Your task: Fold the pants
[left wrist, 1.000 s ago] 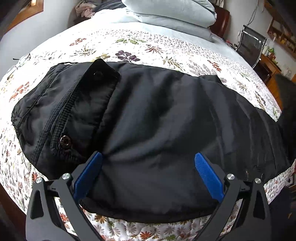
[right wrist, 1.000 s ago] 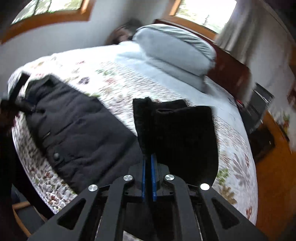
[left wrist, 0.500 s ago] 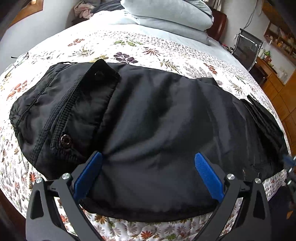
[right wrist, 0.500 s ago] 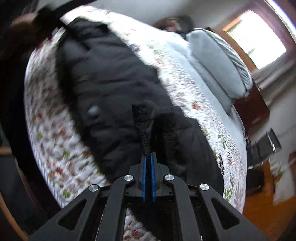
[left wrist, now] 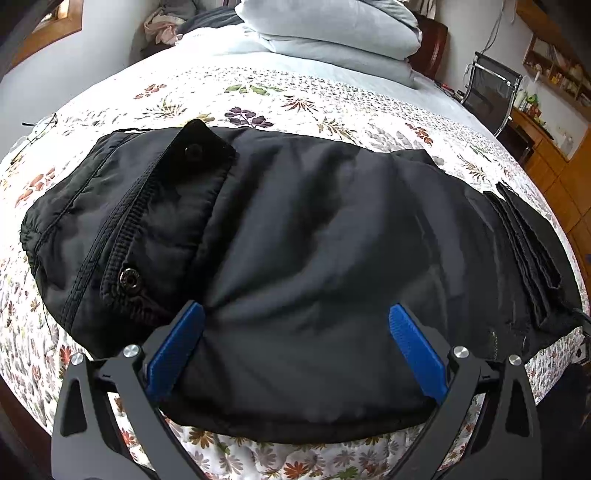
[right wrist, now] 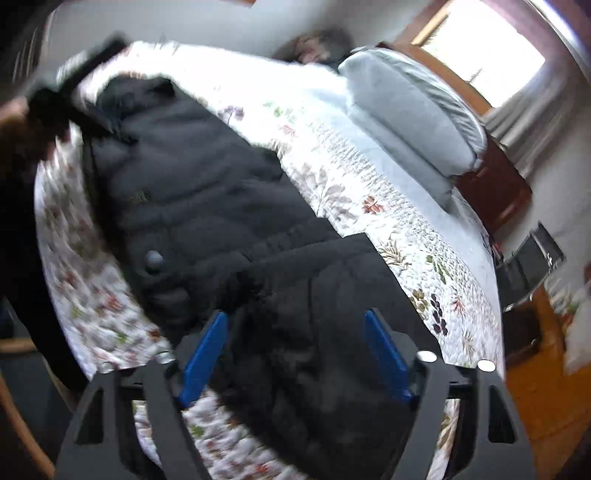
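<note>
While the bed (left wrist: 332,99) is filling both views under its floral quilt (left wrist: 258,92), the black padded pants (left wrist: 314,258) are lying across its near edge, waistband end toward the left and the leg cuffs (left wrist: 524,243) lying stacked on top of the fabric at the right. Pale blue pillows (left wrist: 332,33) are sitting well apart at the headboard, and a black chair (left wrist: 491,88) is standing beside the bed.

Judging by the puffy, lightly creased cloth, the pants are looking soft, light and limp, with a smooth shell that is probably a little slippery; thin edges are likely slipping out of a loose pinch, so a grip on the thick seamed waistband (left wrist: 74,266) or on the doubled fold at the cuffs is seeming the safer choice. Two snap buttons (left wrist: 130,280) are showing near the waistband.

The left gripper (left wrist: 295,339) is hovering low over the near edge of the pants, its blue pads spread wide and clamping nothing. The right gripper (right wrist: 295,350) is pointing down at the cuff end in a blurred view; its jaws have just been opening, and the fabric is lying between the pads without being pinched.

No brand, label or legible writing is showing anywhere.
</note>
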`<control>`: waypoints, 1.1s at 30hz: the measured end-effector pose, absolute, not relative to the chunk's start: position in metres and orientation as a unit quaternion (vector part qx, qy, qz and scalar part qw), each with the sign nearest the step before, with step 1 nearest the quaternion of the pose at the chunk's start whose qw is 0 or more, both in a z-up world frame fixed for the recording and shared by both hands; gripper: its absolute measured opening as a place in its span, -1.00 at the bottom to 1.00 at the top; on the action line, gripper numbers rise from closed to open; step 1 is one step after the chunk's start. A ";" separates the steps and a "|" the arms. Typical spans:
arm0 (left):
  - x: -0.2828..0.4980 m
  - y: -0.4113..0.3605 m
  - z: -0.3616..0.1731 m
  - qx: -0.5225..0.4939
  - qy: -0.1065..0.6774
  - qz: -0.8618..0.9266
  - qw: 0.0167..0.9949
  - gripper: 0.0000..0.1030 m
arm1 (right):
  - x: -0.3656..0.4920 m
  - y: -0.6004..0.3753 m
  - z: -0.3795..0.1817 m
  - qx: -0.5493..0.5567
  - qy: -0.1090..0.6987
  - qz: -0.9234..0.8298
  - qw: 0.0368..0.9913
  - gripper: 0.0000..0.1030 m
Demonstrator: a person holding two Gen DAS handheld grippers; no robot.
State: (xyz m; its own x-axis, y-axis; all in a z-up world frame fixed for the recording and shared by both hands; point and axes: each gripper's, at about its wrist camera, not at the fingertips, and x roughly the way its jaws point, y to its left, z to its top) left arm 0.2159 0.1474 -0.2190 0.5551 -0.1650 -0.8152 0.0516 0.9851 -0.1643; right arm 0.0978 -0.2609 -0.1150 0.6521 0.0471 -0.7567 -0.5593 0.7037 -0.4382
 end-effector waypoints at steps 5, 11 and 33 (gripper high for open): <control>0.218 0.152 -0.217 -0.075 0.470 -0.071 0.877 0.95 | 0.106 -0.243 -0.151 -0.435 0.368 0.154 0.807 -0.07; 0.215 0.149 -0.220 -0.059 0.465 -0.069 0.880 0.95 | 0.103 -0.236 -0.153 -0.457 0.349 0.141 0.806 -0.86; 0.212 0.146 -0.211 -0.034 0.459 -0.055 0.886 0.95 | 0.062 -0.243 -0.118 -0.370 0.309 0.246 0.841 0.09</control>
